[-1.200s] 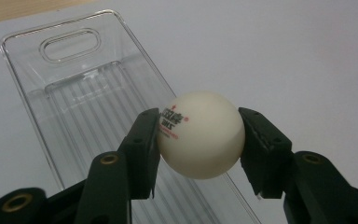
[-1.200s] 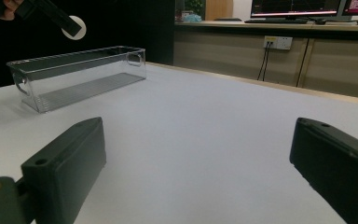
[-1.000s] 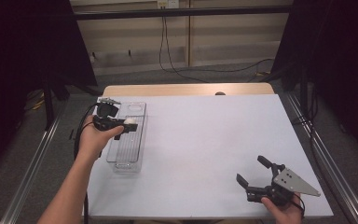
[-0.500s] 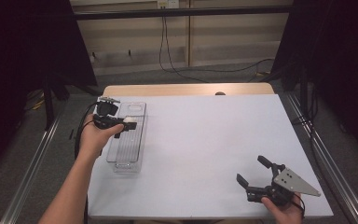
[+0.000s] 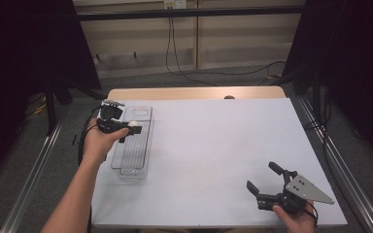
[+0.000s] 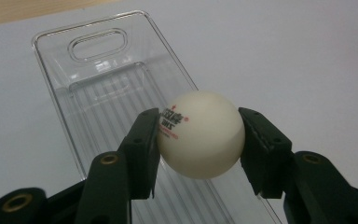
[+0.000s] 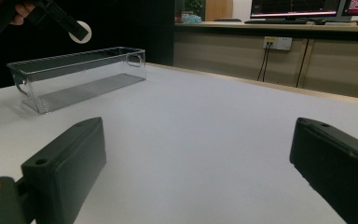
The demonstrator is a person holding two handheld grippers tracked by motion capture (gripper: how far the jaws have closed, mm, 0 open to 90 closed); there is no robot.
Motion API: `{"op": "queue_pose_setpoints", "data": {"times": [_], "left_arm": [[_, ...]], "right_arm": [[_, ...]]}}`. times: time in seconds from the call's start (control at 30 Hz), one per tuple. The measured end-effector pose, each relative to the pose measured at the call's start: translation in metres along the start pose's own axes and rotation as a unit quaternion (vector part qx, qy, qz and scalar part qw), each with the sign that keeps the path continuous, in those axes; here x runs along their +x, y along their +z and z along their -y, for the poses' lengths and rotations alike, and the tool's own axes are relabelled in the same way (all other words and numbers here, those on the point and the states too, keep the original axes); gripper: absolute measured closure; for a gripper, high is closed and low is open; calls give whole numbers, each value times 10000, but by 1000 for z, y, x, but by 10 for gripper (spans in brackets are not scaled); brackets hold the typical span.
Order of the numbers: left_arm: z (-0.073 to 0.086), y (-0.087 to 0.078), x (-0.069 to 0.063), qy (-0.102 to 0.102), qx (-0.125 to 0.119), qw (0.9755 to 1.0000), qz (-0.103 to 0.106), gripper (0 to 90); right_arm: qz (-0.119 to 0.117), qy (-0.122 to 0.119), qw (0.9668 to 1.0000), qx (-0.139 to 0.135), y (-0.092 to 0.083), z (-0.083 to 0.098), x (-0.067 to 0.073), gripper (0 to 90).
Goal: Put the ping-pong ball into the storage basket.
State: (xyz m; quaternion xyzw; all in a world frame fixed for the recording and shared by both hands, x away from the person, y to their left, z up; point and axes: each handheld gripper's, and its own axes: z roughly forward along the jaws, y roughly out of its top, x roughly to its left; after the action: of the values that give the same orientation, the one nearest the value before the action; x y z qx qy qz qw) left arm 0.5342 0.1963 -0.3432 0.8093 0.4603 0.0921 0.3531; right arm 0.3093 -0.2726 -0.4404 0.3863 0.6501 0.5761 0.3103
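A white table-tennis ball with printed lettering (image 6: 200,134) is gripped by the left gripper (image 5: 126,129) above the long clear plastic bin (image 5: 132,155) at the table's left. Looks like drop-off time: jaws just need opening. The right gripper (image 5: 266,182) is held spread wide and empty, near right.

The high view looks forward and down from above the person's side, taking in the whole white table (image 5: 213,145) and the floor beyond; the left gripper view sits close above the clear bin (image 6: 121,93), looking steeply down along its jaws; the right gripper view sits low near the tabletop, looking level across it; all three share the clear bin (image 7: 74,74).
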Motion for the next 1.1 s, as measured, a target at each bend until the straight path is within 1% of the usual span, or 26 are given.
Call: {"op": "queue_pose_setpoints", "data": {"times": [0.1,0.13,0.2,0.27,0.33,0.4,0.43,0.47,0.5,0.57,0.6,0.67,0.7,0.77,0.8,0.83,1.0,1.03,1.1], "left_arm": [[0,0,0,-19,5,10000,-7,512],[0,0,1,59,29,10000,-31,512],[0,0,2,38,41,10000,-41,512],[0,0,3,70,67,9999,-29,511],[0,1,3,53,45,9999,-73,512],[0,1,2,29,79,9999,-57,511],[0,2,3,36,56,9999,-82,512],[0,2,3,25,74,10000,-30,511],[1,4,2,20,16,9999,-112,511],[1,4,4,44,100,9999,-70,512],[2,5,3,-20,15,9999,-110,512],[2,5,4,-24,65,9999,-92,512],[3,7,4,-53,-9,9999,-145,511],[3,7,4,-62,-8,9999,-133,511],[3,6,6,-2,67,9999,-126,512],[3,6,6,13,58,9999,-141,511],[4,8,7,18,93,9998,-177,512],[5,9,6,-65,3,9998,-178,512],[5,10,6,-50,5,9998,-183,512]], "right_arm": [[3,2,10000,5,0,0,0,31],[3,2,10000,5,0,0,0,31],[-3,8,10000,4,0,0,0,30],[6,1,10000,1,0,0,0,30],[5,5,10000,4,0,0,0,30],[9,-6,10000,-7,0,0,0,30],[-6,-2,10000,8,0,0,0,30],[6,-1,10000,-1,0,0,0,30],[3,0,10000,0,0,0,0,30],[0,-1,10000,0,0,0,0,30],[0,0,10000,-1,0,0,0,30],[7,-13,10000,-8,0,0,0,30],[3,-12,10000,-8,0,0,0,31],[4,-9,10000,-2,0,0,0,30],[1,4,10000,3,0,0,0,30],[1,-7,10000,-2,0,0,0,30],[3,-13,10000,-10,0,0,0,30],[-2,-12,10000,-9,0,0,0,30],[-8,-25,10000,-4,-1,0,-1,30]]}}
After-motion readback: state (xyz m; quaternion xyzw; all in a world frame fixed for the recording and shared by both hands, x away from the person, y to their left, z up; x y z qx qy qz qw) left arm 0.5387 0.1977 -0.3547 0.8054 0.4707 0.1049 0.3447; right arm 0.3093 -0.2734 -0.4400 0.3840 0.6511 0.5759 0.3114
